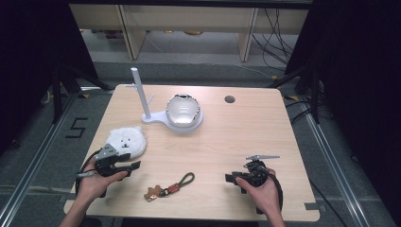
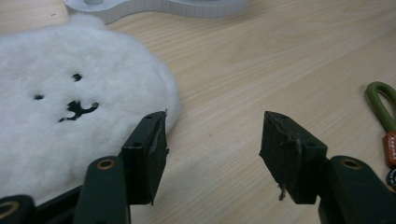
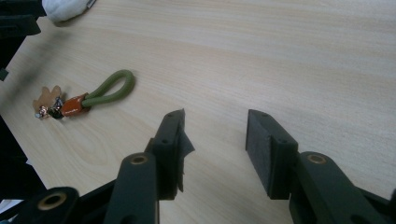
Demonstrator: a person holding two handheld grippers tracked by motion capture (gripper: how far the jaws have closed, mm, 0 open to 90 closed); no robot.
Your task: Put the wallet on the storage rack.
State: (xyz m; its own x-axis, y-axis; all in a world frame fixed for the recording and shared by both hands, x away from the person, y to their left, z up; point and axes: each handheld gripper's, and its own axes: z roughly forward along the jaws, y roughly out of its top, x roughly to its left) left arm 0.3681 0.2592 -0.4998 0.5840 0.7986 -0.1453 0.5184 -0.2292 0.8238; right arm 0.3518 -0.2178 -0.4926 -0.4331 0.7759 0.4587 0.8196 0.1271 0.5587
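Note:
A keychain (image 1: 170, 187) with a green cord loop, an orange tab and a small brown bear charm lies near the table's front edge, between my two hands. The keychain (image 3: 88, 98) lies ahead and left of my right gripper (image 3: 215, 140), whose jaws stand open over bare wood. My right gripper (image 1: 232, 178) rests at the front right. My left gripper (image 1: 135, 165) sits at the front left, open and empty. In the left gripper view the gripper (image 2: 212, 149) has a white fluffy bear-face pouch (image 2: 70, 107) beside its left jaw and the green cord loop (image 2: 384, 105) at the right edge.
A white stand with an upright post (image 1: 141, 92) and a shiny rounded case (image 1: 183, 110) on its base sits at the back centre. The fluffy pouch (image 1: 126, 142) lies at the left. A round cable hole (image 1: 230, 99) is at the back right of the table (image 1: 246, 137).

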